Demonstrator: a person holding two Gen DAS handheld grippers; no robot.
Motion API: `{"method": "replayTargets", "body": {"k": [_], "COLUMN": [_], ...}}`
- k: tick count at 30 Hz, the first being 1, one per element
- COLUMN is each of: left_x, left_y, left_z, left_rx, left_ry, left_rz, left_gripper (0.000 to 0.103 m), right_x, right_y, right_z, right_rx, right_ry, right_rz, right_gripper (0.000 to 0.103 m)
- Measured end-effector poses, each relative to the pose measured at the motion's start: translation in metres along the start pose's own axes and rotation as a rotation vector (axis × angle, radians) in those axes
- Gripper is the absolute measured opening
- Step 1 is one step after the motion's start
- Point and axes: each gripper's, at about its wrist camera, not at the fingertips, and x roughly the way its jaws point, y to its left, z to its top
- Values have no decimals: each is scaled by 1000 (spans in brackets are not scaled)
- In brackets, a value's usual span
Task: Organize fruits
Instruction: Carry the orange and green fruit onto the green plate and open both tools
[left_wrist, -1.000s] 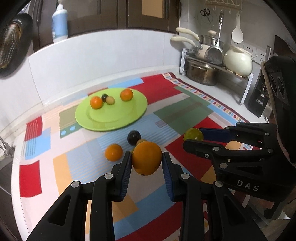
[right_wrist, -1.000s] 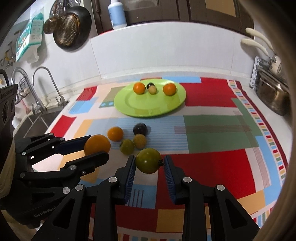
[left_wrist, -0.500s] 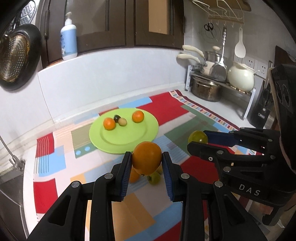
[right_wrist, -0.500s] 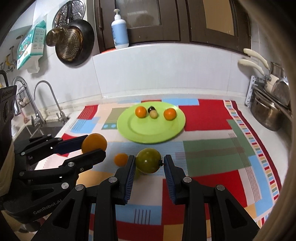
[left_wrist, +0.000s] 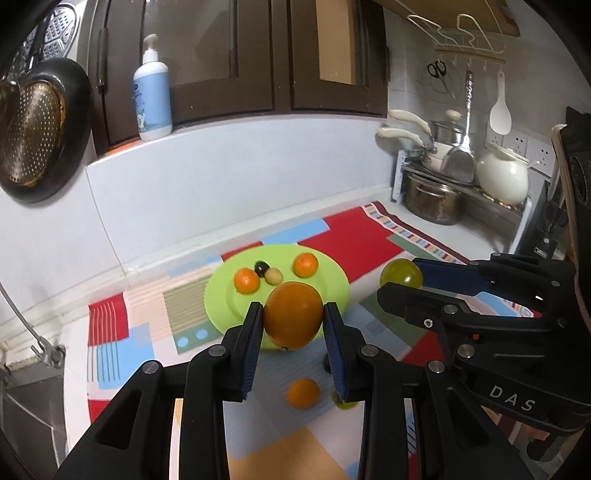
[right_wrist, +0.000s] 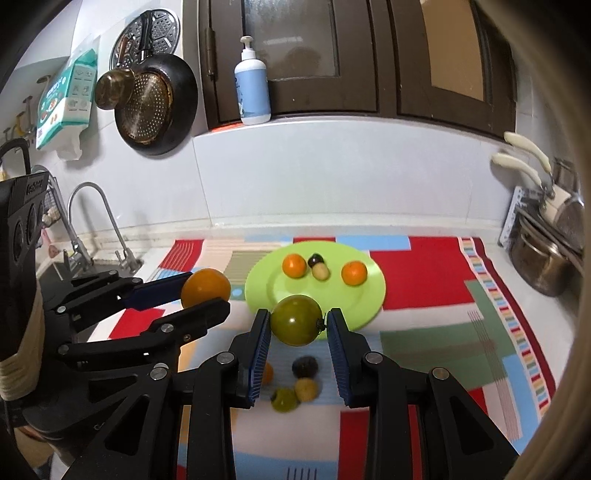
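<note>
Here the orange (left_wrist: 293, 315) sits clamped between the left claw's (left_wrist: 293, 325) pads.

Soft, even indoor light fills both views, fairly bright on the pale grey backsplash wall (right_wrist: 332, 173) and dim in the dark brown wooden cupboard doors (left_wrist: 229, 55) above. Shadows on the patchwork-coloured cloth mat (right_wrist: 436, 280) are faint. The round lime-green plate (left_wrist: 218, 291) and far mat edges look smeared by motion blur. Fisheye bending curves the walls, and black vignette closes the corners
</note>
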Motion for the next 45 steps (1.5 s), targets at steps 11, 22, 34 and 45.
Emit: {"method": "replayTargets", "body": {"k": [11,22,34,45], "left_x": [36,85,138,168], "left_y": [21,40,59,67], "left_z": [22,34,32,25], "left_rx": [-19,-51,-81,-82], "left_ry": [18,79,183,239], "left_rz": [42,65,64,59], "left_gripper": [33,33,33,33], "right_x": [32,83,134,176], "right_y": [-9,-30,-39,-50], "right_z": [28,44,55,50], "right_rx": [8,21,3,-1], "right_ry": [8,57,114,187], "right_rz": [6,-17,-12,1], "right_gripper": [32,32,32,32]}}
